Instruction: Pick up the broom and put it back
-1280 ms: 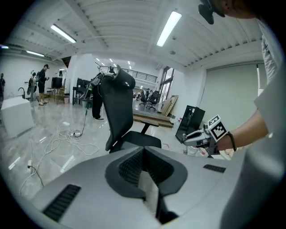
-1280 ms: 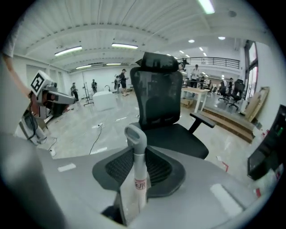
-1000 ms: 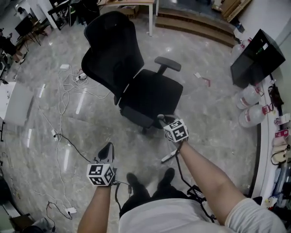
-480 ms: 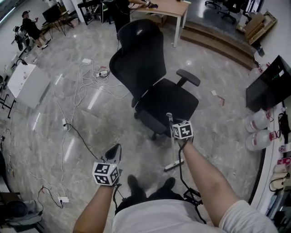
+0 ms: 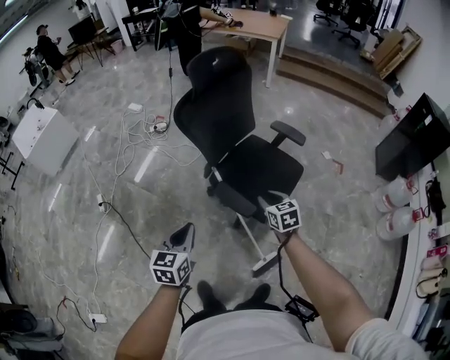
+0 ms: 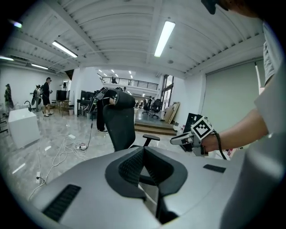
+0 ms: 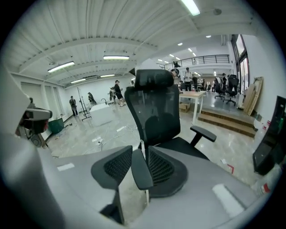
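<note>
two hand-held grippers show at lower centre: the left hand-held gripper (image 6: pixel 143 155) is clenched on nothing; the right hand-held gripper (image 7: pixel 134 157) is opening, the broom (image 5: pixel 247 238) handle between its jaws, leaning against the black chair (image 5: pixel 232 133) mid-frame.

Office chair (image 5: pixel 239 151) stands mid-floor, desk (image 5: pixel 256 21) behind it, loose cables (image 5: pixel 144 126) on the floor to its left. Broom (image 5: pixel 247 234) tilted: handle top against the chair's front, head on the floor between the chair and the person's shoes (image 5: pixel 208 288). Water jugs (image 5: pixel 395 222) on the floor far right.
</note>
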The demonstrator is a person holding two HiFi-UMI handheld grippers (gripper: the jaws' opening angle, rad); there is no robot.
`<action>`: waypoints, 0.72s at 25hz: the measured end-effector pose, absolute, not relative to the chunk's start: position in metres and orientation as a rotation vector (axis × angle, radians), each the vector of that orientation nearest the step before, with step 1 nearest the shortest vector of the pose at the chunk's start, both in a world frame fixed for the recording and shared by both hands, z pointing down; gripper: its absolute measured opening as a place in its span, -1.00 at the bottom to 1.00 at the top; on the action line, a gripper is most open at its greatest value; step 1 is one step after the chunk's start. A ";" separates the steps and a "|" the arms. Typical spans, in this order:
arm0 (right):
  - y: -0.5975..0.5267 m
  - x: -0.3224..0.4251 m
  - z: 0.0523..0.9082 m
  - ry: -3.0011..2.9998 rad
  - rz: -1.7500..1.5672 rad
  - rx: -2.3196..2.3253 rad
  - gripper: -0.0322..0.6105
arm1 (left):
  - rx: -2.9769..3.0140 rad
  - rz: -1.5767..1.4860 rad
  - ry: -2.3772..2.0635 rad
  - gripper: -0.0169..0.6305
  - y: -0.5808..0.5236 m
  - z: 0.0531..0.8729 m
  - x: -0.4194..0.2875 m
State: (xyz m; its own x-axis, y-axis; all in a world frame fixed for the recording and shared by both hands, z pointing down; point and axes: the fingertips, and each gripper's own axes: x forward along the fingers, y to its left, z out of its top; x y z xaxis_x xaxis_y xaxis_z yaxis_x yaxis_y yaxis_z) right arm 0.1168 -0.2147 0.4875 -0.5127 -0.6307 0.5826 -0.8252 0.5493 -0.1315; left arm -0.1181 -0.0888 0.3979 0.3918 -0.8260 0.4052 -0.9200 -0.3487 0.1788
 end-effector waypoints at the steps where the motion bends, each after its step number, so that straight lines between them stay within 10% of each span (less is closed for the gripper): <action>1: -0.212 0.111 0.466 -2.351 0.516 1.174 -0.56 | 2.299 0.333 -1.501 -0.93 -0.094 0.389 -0.113; 18: -0.139 0.065 0.136 -2.810 0.115 1.214 -0.72 | 2.598 0.084 -1.387 -0.93 -0.146 0.152 -0.009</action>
State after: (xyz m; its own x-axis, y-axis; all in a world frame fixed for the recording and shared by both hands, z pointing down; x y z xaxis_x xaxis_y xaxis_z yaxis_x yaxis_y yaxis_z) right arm 0.0645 -0.1394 0.1360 -0.6831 -0.7232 0.1015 -0.7291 0.6834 -0.0375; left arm -0.0091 -0.1457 0.1520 0.5594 -0.8168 0.1410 -0.8279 -0.5419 0.1448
